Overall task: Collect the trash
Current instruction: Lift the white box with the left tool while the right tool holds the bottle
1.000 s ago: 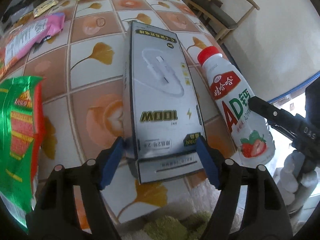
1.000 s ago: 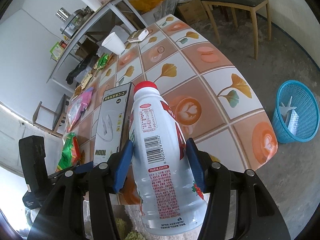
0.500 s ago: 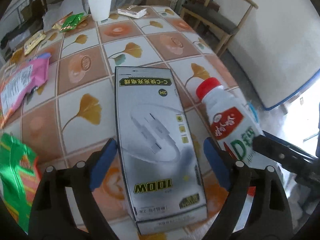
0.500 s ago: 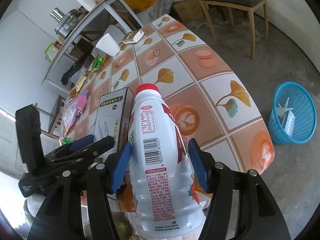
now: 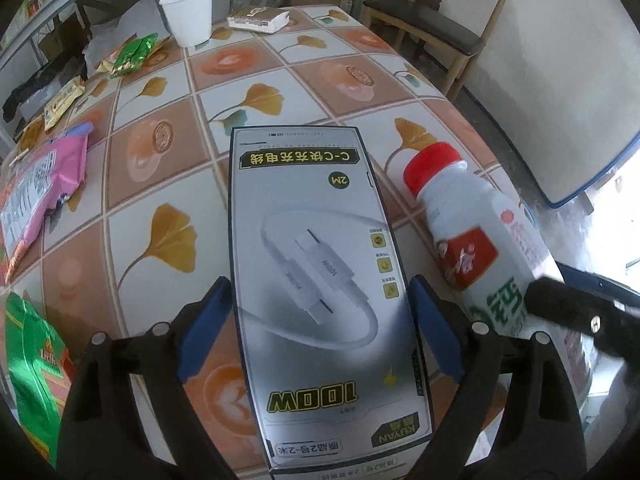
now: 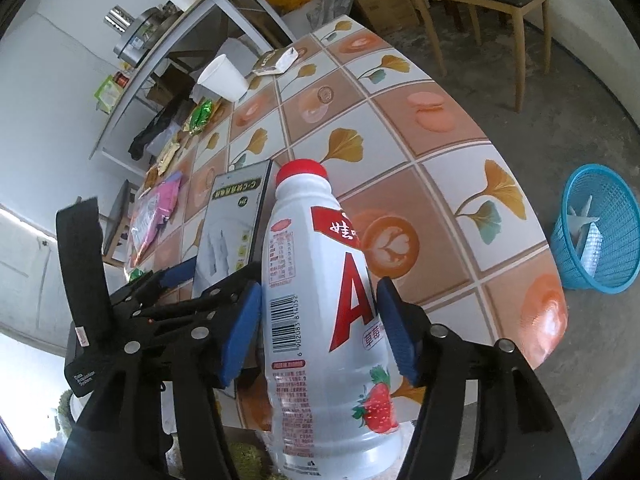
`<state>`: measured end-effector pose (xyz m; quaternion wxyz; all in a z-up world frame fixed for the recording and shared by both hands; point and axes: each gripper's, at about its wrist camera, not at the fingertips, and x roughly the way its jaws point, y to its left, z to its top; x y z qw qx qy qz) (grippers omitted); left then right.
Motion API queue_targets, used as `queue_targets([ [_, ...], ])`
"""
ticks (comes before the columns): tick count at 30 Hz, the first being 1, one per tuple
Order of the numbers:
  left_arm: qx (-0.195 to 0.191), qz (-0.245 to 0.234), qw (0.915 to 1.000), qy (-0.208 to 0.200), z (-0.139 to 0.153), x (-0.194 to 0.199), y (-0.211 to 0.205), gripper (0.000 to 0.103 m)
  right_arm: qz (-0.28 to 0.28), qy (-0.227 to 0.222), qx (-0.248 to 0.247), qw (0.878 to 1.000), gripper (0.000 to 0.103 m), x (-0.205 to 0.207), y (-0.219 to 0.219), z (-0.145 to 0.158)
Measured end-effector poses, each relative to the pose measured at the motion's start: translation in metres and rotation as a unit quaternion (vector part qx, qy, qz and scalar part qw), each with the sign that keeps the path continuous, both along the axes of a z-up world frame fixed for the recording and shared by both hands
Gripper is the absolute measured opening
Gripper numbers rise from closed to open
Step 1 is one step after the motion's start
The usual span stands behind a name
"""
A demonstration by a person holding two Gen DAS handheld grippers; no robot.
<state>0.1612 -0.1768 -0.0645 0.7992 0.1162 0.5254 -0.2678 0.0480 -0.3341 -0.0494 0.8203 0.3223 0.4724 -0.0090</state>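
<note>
Left hand-held gripper (image 5: 322,330): its blue pads sit against the two long sides of the grey charging-cable box (image 5: 320,288), clamped on it near the box's near end. The box extends away from the gripper over the tiled tabletop (image 5: 256,60).

Right hand-held gripper (image 6: 318,334): its blue pads press the waist of the white AD calcium milk bottle (image 6: 320,320), gripping it; the red cap points to the far side. The bottle is held just right of the box, near the tabletop's near edge.

On the floor, right of the tabletop, stands a blue trash basket (image 6: 600,268). Far on the tabletop: a white paper cup (image 5: 190,14). At left: a pink wrapper (image 5: 44,180) and a green snack bag (image 5: 34,364).
</note>
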Motion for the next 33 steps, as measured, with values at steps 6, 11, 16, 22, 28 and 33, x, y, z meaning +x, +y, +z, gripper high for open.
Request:
queue_targets([
  [6, -0.010, 0.013, 0.9995, 0.028, 0.002, -0.024, 0.037, 0.085, -0.001, 0.004, 0.015, 1.000, 0.058, -0.008, -0.003, -0.001],
  [11, -0.014, 0.039, 0.9982, 0.043, 0.005, -0.031, 0.054, 0.086, 0.003, 0.008, 0.029, 1.000, 0.059, -0.012, -0.004, -0.003],
  [16, -0.004, 0.045, 0.9985, 0.031, 0.003, -0.026, 0.050, 0.086, 0.016, 0.024, 0.015, 0.999, 0.066, -0.005, 0.006, -0.006],
  [22, 0.001, 0.052, 0.9983, 0.028, 0.004, -0.022, 0.046, 0.086, 0.026, 0.034, -0.008, 0.999, 0.068, -0.005, 0.017, -0.008],
  [28, -0.012, 0.070, 0.9971, 0.026, 0.010, -0.018, 0.050, 0.086, 0.028, 0.040, -0.015, 0.999, 0.068, -0.004, 0.018, -0.010],
  [33, -0.001, 0.068, 0.9973, 0.028, 0.002, -0.016, 0.045, 0.086, 0.028, 0.043, -0.017, 0.999, 0.068, -0.004, 0.020, -0.012],
])
